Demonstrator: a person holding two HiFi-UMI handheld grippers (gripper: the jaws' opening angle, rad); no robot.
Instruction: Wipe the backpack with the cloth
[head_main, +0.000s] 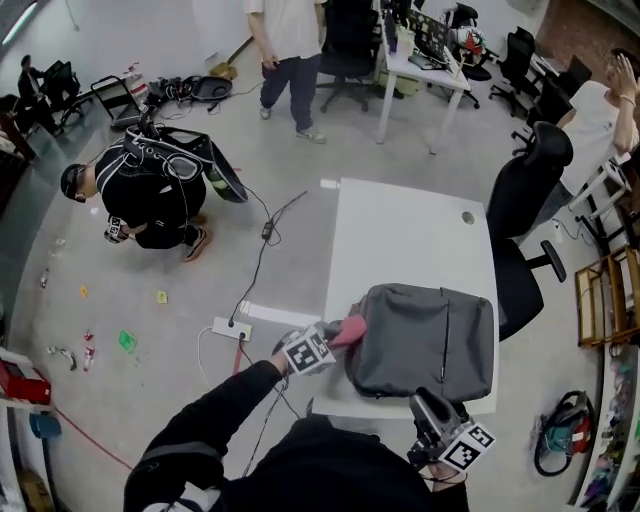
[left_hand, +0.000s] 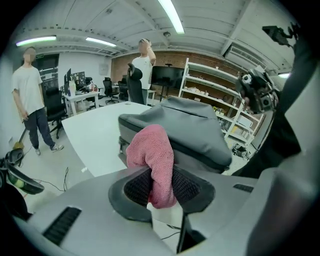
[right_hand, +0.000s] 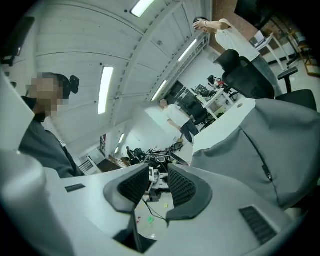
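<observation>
1 cloth (left_hand: 152, 150) pinched in left tool (left_hand: 161, 181) against backpack (head_main: 425, 340), right tool (right_hand: 159, 184) spread per its own view

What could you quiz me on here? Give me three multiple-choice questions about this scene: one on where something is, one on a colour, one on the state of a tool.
1. Where does the backpack lie?
A. on the floor
B. on the white table
C. on an office chair

2. What colour is the cloth?
A. pink
B. blue
C. yellow

3. What is between the jaws of the right gripper?
A. the cloth
B. a backpack strap
C. nothing

Answers:
1. B: the head view shows the backpack flat on the tabletop.
2. A: the left gripper is clamped on the cloth, which is plainly pink.
3. C: in the right gripper view the jaws stand apart, and only the room beyond shows through the gap.
</observation>
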